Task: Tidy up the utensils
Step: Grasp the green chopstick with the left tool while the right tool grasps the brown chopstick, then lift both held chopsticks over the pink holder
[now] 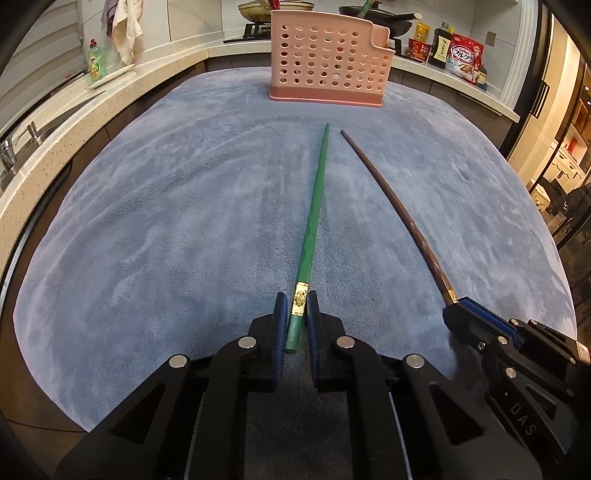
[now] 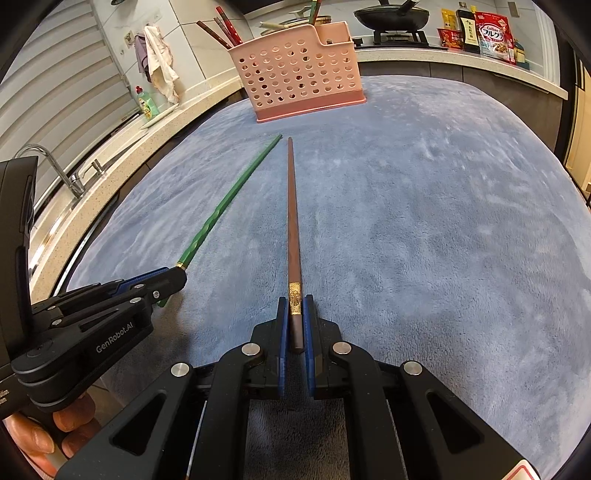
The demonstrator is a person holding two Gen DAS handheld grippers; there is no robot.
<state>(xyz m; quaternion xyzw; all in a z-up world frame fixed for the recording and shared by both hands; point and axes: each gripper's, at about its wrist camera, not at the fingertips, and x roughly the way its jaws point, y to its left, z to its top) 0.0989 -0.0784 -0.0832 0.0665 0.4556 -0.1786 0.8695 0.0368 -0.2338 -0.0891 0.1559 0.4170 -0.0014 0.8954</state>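
My left gripper (image 1: 297, 299) is shut on the thick end of a green chopstick (image 1: 316, 206), which points ahead toward a pink perforated utensil holder (image 1: 328, 62). My right gripper (image 2: 295, 301) is shut on the thick end of a brown chopstick (image 2: 293, 206), which points at the same holder (image 2: 299, 70). The two grippers are side by side: the right one (image 1: 452, 306) shows at the right of the left wrist view, the left one (image 2: 181, 273) at the left of the right wrist view. Several chopsticks (image 2: 221, 31) stand in the holder.
A blue plush cloth (image 1: 166, 206) covers the table. A counter with a sink and tap (image 2: 55, 166), a green soap bottle (image 1: 96, 61) and hanging cloths lies to the left. A stove with pans (image 2: 395, 16) and food packets (image 1: 461, 55) are behind.
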